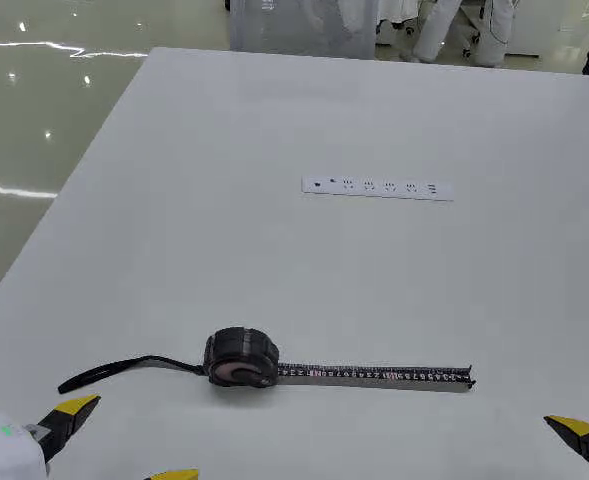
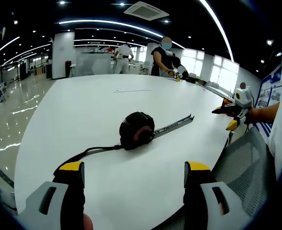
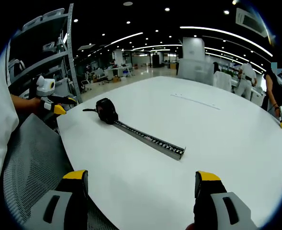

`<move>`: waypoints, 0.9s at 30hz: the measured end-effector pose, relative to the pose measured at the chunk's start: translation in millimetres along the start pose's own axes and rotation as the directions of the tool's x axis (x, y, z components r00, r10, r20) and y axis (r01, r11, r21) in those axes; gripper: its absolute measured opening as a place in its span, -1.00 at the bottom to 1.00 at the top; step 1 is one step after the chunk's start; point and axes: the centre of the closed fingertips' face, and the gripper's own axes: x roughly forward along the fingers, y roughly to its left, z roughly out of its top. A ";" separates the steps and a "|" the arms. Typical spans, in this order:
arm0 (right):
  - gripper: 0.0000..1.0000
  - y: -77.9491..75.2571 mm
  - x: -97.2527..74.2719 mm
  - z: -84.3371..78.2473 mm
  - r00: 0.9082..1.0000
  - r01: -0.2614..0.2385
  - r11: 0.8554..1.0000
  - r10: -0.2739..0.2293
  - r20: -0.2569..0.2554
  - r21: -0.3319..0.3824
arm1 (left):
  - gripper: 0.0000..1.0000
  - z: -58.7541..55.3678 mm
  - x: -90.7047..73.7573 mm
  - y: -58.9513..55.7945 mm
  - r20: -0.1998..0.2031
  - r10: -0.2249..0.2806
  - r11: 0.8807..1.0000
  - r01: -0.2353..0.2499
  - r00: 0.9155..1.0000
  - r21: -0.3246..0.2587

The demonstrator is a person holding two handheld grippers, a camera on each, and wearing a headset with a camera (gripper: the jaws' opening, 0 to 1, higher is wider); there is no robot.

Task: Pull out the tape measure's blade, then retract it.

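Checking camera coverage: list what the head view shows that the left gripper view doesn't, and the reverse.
Head view adds the blade's printed numbers and the power strip's sockets. Left gripper view adds a mesh chair back and ceiling lights. Both share the tape measure, blade pulled out, strap trailing, on the white table.

I see a white table (image 1: 174,250) with a power strip (image 1: 377,187) lying right of centre in the head view, and glossy floor (image 1: 34,120) at upper left. In the right gripper view, metal shelving (image 3: 50,48) stands upper left, above a grey mesh chair (image 3: 30,163).
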 end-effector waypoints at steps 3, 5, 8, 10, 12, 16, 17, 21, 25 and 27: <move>0.86 -1.6 0.2 -0.5 1.000 0.002 1.000 -0.002 -0.001 -0.001 | 0.65 3.7 5.3 -2.7 -0.002 -0.002 1.000 0.002 1.000 -0.005; 0.86 -2.1 0.5 -0.4 1.000 0.002 1.000 -0.002 -0.001 -0.003 | 0.65 5.8 9.3 -5.1 -0.008 -0.007 1.000 0.006 1.000 -0.008; 0.86 -3.1 0.9 -0.5 1.000 0.001 1.000 -0.001 -0.003 -0.005 | 0.64 9.6 16.4 -6.0 -0.008 -0.008 1.000 0.008 1.000 -0.009; 0.86 -3.9 1.0 -0.9 1.000 0.001 1.000 -0.001 -0.005 -0.006 | 0.64 11.6 20.6 -6.2 -0.010 -0.003 1.000 0.003 1.000 -0.012; 0.86 -5.0 1.0 -0.7 1.000 0.002 1.000 -0.002 -0.005 -0.006 | 0.63 14.3 26.1 -9.7 -0.012 -0.011 1.000 0.011 1.000 -0.015; 0.86 -7.4 1.3 -0.3 1.000 0.001 1.000 -0.001 -0.006 -0.006 | 0.63 18.0 36.0 -12.3 -0.014 -0.009 1.000 0.009 1.000 -0.021; 0.86 -7.8 1.5 -0.2 1.000 0.001 1.000 -0.001 -0.007 -0.006 | 0.62 18.8 38.0 -13.2 -0.015 -0.011 1.000 0.011 1.000 -0.021; 0.86 -10.6 2.4 1.0 1.000 0.003 1.000 -0.003 -0.005 -0.006 | 0.60 24.4 47.6 -17.6 -0.008 -0.020 0.999 0.019 1.000 -0.043; 0.86 -12.3 4.4 0.7 1.000 0.004 1.000 -0.004 -0.007 -0.004 | 0.59 27.4 56.1 -21.1 -0.008 -0.027 0.998 0.026 1.000 -0.059; 0.86 -13.1 5.0 1.4 1.000 0.002 1.000 -0.002 -0.005 -0.003 | 0.59 28.5 60.0 -22.7 -0.008 -0.029 0.998 0.028 1.000 -0.064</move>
